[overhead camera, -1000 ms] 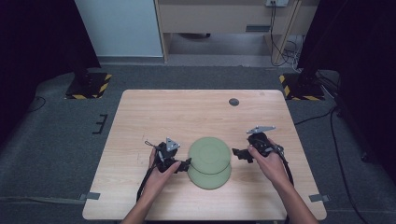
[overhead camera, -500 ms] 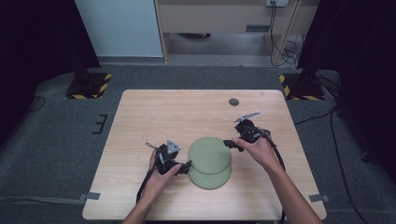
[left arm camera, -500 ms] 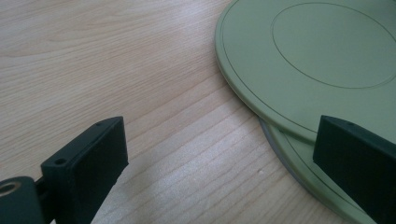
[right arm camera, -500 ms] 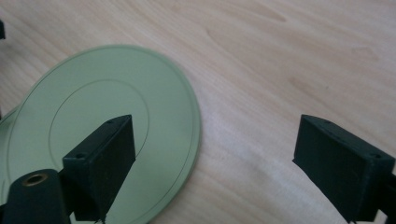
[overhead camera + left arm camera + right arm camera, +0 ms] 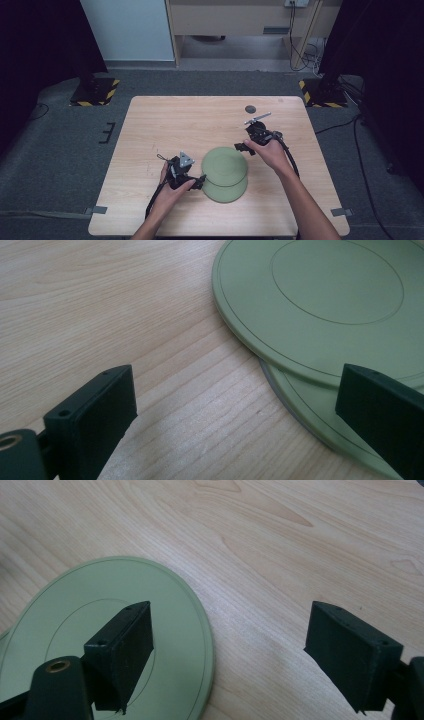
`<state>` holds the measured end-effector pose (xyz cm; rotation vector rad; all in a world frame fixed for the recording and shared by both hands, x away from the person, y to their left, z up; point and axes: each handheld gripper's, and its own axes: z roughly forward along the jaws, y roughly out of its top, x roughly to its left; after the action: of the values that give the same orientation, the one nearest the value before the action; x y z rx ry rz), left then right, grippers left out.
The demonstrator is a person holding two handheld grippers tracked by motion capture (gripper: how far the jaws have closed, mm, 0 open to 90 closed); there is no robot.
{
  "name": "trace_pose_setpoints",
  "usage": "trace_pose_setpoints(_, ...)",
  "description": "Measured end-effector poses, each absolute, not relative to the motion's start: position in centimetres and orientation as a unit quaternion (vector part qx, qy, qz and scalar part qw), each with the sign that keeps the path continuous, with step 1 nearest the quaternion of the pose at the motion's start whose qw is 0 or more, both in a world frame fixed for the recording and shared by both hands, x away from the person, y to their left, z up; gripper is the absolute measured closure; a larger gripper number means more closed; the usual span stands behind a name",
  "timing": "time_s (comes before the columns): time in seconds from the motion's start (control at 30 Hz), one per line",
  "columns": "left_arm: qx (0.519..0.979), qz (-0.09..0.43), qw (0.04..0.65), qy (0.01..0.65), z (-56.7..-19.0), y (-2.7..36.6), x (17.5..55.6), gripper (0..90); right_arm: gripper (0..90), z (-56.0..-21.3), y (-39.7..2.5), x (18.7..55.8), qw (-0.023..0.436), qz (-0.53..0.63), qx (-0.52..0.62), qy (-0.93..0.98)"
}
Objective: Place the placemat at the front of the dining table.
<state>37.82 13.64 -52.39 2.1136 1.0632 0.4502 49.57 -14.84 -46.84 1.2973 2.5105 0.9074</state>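
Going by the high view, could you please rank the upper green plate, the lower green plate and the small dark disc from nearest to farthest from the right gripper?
From the right gripper:
1. Upper round green plate, just to its left and nearer the person.
2. Lower round green plate, peeking out beneath the upper one, nearer the person.
3. Small dark round disc, toward the table's far edge.

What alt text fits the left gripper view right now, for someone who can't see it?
Two green plates lie stacked and offset on a wooden table: the top plate overhangs the bottom plate. The left gripper is open, its black jaws wide apart low over the table, the right-hand jaw in front of the plates' near edges.
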Motion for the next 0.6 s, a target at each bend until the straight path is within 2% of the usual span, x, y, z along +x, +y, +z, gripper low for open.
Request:
trace_pose_setpoints(0.23,0.823,0.177,0.354,0.408,-52.5,13.8,37.8,2.3,26.0,-47.5,-14.6,49.7,0.076,0.302,0.434,0.845)
trace_pose_setpoints(0.6,0.818,0.178,0.356,0.416,-52.3,14.0,37.9,2.3,27.0,-48.4,-13.9,49.6,0.056,0.306,0.427,0.849)
